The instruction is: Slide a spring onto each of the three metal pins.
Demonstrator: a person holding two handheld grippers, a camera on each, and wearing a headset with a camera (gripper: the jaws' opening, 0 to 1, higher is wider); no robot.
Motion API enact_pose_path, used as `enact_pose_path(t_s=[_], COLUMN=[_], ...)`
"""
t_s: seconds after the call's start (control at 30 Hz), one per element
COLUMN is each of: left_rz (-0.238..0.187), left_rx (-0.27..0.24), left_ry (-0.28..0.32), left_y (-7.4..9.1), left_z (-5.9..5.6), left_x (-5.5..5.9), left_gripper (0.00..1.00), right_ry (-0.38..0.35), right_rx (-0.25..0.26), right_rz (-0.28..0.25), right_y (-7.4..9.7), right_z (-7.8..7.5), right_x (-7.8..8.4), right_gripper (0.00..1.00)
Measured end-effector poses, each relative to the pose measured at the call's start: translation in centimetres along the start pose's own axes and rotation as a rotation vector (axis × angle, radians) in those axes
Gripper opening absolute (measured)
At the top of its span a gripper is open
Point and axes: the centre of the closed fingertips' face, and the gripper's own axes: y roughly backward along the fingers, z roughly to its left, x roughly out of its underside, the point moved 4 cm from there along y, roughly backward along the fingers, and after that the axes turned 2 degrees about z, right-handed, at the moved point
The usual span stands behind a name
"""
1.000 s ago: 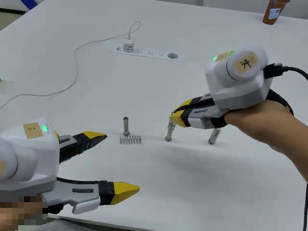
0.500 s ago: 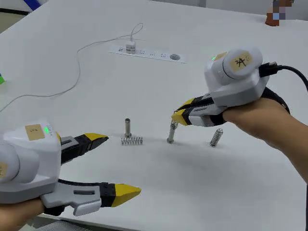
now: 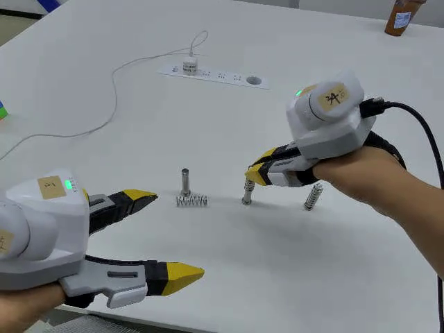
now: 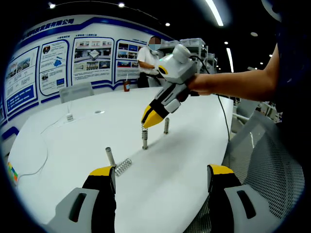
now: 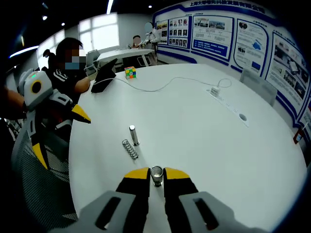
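r gripper [image 3: 253, 171] pinches spring [image 5: 156, 174] on pin [image 3: 245, 200]; l gripper [image 3: 177, 236] spread.

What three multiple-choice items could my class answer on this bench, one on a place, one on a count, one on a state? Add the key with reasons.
1. Where is the loose spring?
A. Lying beside the bare pin.
B. Threaded on that pin.
C. Hanging off the bench edge.

2. How many pins carry a spring?
A. None.
B. Two.
C. Three.

3. How are the left gripper's fingers?
A. Shut on a spring.
B. Shut with nothing between.
C. Wide apart.

Key:
1 A, it lies flat at that pin's foot.
2 B, coils wrap the right pin, and the right gripper pinches the middle spring on the middle pin.
3 C, a broad gap shows between them in the head view and the left gripper view.
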Motion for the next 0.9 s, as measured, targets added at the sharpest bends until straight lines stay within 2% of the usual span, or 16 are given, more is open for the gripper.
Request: enact_pose_path(t_s=[0.43,0.6,0.9], left_rz=[0.003,0.002,0.001], left_rx=[0.002,0.002,0.001], left_ry=[-0.002,0.001,-0.001], left_y=[-0.1,-0.1,-0.1], left_z=[0.0,0.0,-0.1], left_x=[0.0,0.0,0.0], left_gripper=[0.79,0.79,0.79], right_ry=[-0.029,-0.029,-0.019], right_rx=[-0.013,-0.013,-0.004], right_rz=[0.035,0.048,0.042], right_y=[-1.8,-2.0,-1.6], right_z=[0.1,0.2,0.3], right_x=[1.4,1.9,1.8], right_gripper=[0.12,0.12,0.15])
